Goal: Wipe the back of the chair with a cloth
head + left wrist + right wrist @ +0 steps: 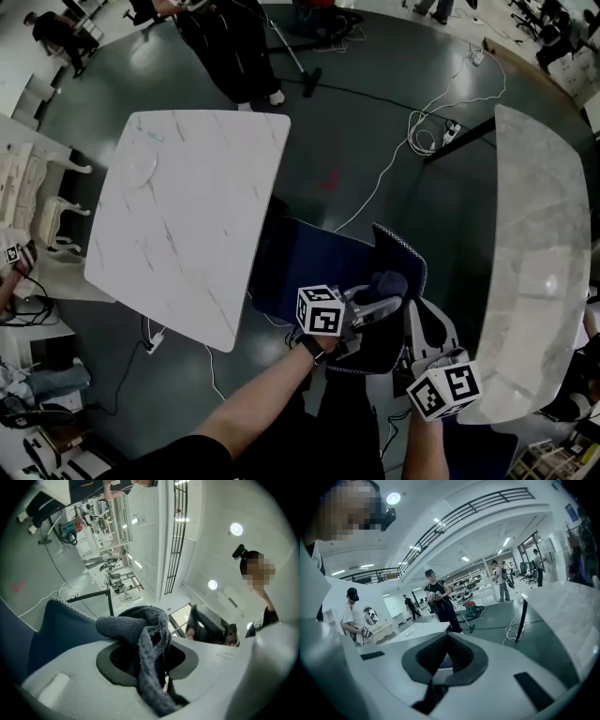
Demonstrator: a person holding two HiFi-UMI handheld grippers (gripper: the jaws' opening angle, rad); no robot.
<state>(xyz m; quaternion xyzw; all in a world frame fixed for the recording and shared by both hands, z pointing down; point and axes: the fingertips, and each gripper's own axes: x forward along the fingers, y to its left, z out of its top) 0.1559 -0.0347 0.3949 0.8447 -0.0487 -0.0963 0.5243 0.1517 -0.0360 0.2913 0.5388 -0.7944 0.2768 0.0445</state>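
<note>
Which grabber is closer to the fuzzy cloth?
Left. The left gripper is clamped right on the cloth, up against the chair back. The right gripper sits off to the cloth's right, nearer the person, not touching it.

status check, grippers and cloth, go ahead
Left gripper shut on cloth; right gripper shut, empty. Cloth beside chair back, contact unclear. Nothing in the way.

White marble-topped table stood at left, with a pale round dish near its far corner. Curved marble counter ran along the right. Dark floor between them carried a white cable, a power strip and a red mark. Person in black stood beyond the table, with a vacuum cleaner close by.
</note>
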